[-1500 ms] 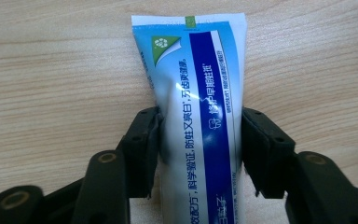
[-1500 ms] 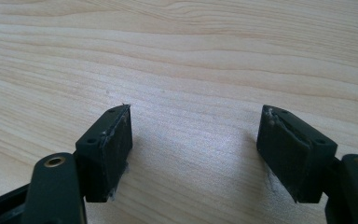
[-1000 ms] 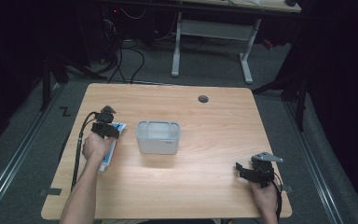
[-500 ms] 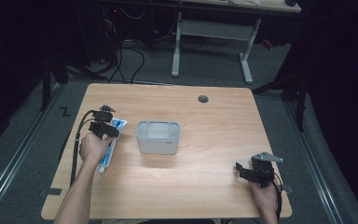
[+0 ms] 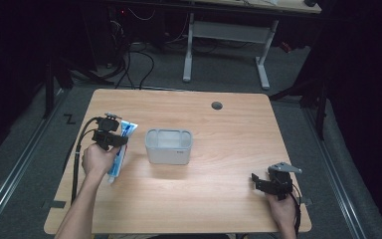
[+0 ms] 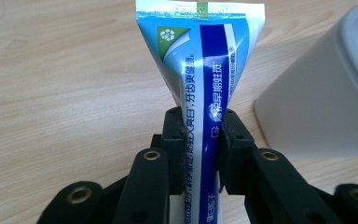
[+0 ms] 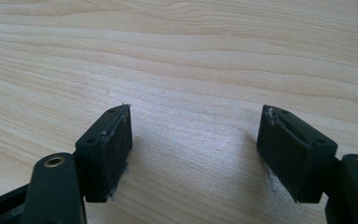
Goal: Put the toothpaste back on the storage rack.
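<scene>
A blue and white toothpaste tube is clamped between the jaws of my left gripper, crimped end pointing away from me. In the high view the left gripper holds the tube near the table's left side, just left of a grey plastic bin. That bin's wall rises at the right of the left gripper view. My right gripper rests low at the table's front right, open, and its own view shows the right gripper with bare wood between its pads.
The wooden table has a round cable grommet near its back edge. Behind the table stand desk legs and cables on a dark floor. The left gripper's cable trails along the person's left forearm.
The left gripper has shifted slightly with the toothpaste tube in it, staying left of the bin. The right gripper has not moved.
</scene>
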`<state>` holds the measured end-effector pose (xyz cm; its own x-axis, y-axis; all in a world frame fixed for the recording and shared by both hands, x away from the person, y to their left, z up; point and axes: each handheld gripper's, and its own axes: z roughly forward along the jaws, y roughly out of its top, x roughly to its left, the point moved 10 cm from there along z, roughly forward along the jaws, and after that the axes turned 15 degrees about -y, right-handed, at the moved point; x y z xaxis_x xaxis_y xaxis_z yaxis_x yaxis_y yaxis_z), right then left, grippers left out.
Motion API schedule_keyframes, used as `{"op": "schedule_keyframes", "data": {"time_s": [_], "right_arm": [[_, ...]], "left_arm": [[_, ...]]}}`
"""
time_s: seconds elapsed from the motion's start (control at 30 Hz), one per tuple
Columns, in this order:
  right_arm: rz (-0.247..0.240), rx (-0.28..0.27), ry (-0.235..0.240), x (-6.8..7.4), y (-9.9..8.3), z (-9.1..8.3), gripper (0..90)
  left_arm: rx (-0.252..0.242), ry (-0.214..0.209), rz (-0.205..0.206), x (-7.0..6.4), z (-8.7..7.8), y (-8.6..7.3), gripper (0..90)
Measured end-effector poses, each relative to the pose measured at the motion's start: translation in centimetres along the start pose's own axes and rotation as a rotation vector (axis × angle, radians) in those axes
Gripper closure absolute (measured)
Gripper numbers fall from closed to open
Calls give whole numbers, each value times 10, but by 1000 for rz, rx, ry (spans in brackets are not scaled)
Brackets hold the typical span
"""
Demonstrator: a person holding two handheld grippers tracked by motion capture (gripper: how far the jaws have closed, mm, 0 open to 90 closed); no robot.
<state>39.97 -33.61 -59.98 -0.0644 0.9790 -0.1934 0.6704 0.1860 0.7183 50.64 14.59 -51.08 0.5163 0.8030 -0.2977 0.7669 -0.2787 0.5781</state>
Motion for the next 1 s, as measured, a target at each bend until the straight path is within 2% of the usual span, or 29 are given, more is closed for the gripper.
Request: {"op": "schedule_keyframes", "data": {"time_s": [0.27,0.57,0.9,1.0], "right_arm": [[0,0,0,0,0,0,266],[-1,0,0,0,0,0,266],[-1,0,0,0,0,0,266],[-1,0,0,0,0,0,266]], "left_arm": [[-65,-37,30,-13,-17,3,757],[-145,-109,49,-33,-32,9,757],[-192,-177,48,-45,-42,11,757],[-207,-184,53,-47,-45,13,757]]}}
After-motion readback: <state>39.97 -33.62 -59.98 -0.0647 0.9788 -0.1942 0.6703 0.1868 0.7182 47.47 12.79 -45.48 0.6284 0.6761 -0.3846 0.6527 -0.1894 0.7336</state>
